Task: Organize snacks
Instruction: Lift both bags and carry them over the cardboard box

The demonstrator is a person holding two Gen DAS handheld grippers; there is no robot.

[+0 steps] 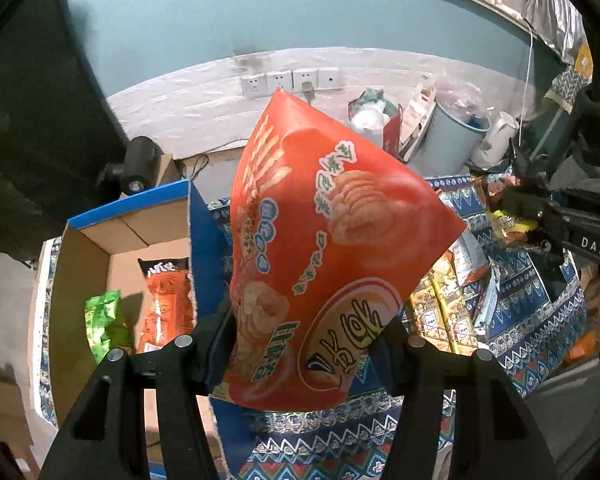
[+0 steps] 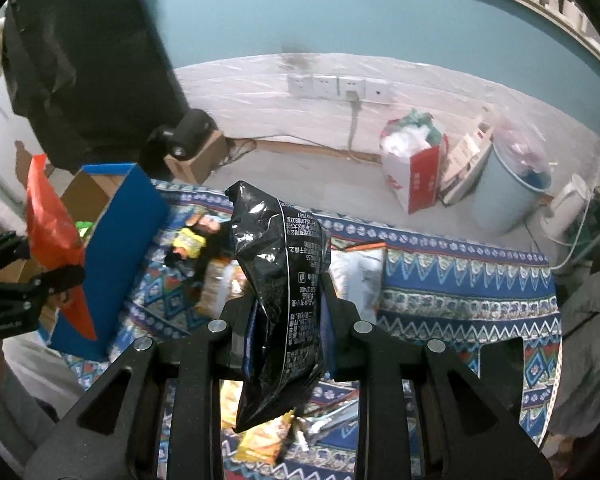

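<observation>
Puffed orange foil bag (image 1: 332,240); crinkled glossy black packet (image 2: 284,280).

A teal wall (image 2: 340,8) stands above a pale lower band with white sockets (image 2: 338,87) and a grey floor (image 2: 300,168).

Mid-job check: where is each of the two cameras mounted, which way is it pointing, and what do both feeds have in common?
Left wrist: sits on the left gripper, looking down along its fingers at the orange bag it clamps; the right gripper shows at the right edge.
Right wrist: sits on the right gripper, looking down at the black bag it clamps; the left gripper shows at the left edge.
Shared: blue box, patterned cloth, wall sockets.
</observation>
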